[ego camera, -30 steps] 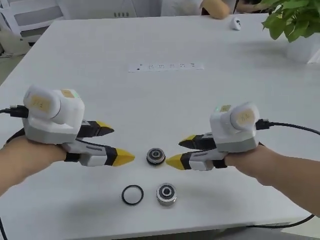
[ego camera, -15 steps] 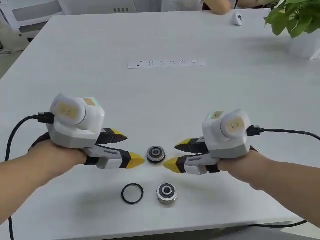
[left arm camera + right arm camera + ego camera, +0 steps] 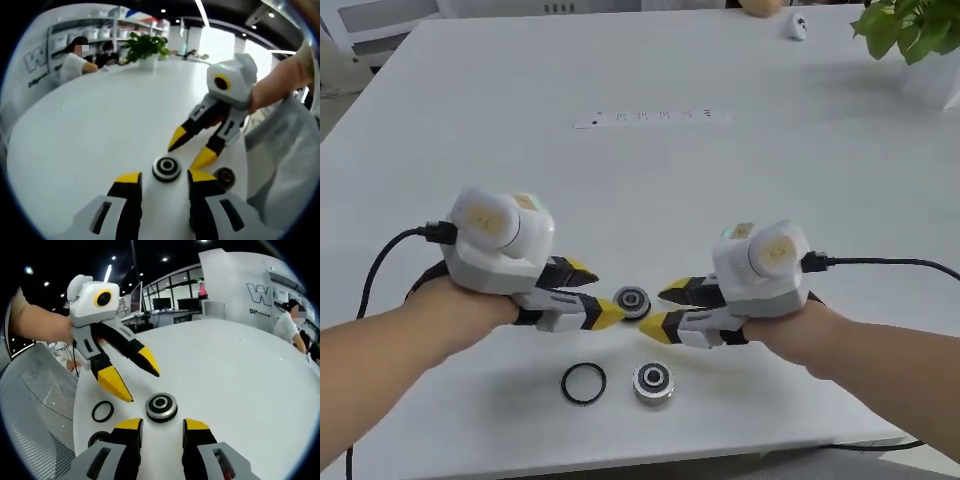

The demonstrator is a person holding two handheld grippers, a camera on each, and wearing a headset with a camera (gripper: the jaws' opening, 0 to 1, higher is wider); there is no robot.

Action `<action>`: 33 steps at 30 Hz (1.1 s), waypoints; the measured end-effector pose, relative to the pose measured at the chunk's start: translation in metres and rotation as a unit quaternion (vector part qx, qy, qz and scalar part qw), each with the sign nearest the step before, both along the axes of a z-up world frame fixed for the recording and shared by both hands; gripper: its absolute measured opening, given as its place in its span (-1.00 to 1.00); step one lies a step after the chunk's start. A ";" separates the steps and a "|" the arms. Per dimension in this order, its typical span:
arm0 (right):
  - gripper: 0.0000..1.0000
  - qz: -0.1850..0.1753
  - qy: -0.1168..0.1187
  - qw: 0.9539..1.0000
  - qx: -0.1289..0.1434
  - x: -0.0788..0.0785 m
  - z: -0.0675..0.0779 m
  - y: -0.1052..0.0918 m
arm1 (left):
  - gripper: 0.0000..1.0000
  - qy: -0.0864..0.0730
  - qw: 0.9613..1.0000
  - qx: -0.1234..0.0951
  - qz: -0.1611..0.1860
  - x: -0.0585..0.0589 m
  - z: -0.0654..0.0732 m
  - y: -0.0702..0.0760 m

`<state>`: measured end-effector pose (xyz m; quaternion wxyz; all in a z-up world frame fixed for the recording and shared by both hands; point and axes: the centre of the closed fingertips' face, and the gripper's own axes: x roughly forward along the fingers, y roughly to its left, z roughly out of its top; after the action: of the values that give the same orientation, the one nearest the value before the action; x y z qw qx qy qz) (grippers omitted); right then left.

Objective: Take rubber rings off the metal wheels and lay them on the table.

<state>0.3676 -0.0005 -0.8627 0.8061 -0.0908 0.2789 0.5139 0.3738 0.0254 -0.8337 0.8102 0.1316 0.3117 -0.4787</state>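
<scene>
On the white tabletop [image 3: 650, 200] I hold two grippers, my left gripper [image 3: 603, 294] and right gripper [image 3: 655, 309]. Both have their jaws parted and empty, facing each other across one wheel [image 3: 632, 301]. A second wheel [image 3: 652, 383] lies nearer me, with one loose black ring [image 3: 584, 383] just left of it.
</scene>
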 end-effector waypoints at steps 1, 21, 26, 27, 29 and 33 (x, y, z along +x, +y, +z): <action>-0.43 0.000 0.001 1.000 0.001 0.000 0.000 0.000 | -0.29 -0.001 1.000 0.002 -0.002 0.000 -0.001 -0.001; -0.43 -0.005 0.004 1.000 0.011 0.000 -0.001 0.002 | -0.55 0.001 1.000 0.011 -0.023 0.004 -0.013 -0.021; -0.43 -0.003 0.005 1.000 0.011 -0.001 -0.001 0.003 | -0.62 -0.009 0.999 0.023 -0.034 0.002 -0.015 -0.021; -0.43 -0.003 0.004 1.000 0.011 -0.001 -0.001 0.003 | -0.63 -0.016 0.999 0.024 -0.035 0.003 -0.014 -0.021; -0.43 -0.006 0.002 1.000 0.013 0.000 0.001 0.003 | -0.66 -0.018 0.999 0.028 -0.033 0.003 -0.013 -0.020; -0.46 -0.008 0.002 1.000 0.020 0.002 0.004 0.005 | -0.71 -0.025 0.999 0.033 -0.031 0.005 -0.012 -0.020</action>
<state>0.3691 0.0044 -0.8591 0.8115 -0.0713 0.2704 0.5131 0.3783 0.0058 -0.8459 0.7976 0.1799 0.3030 -0.4896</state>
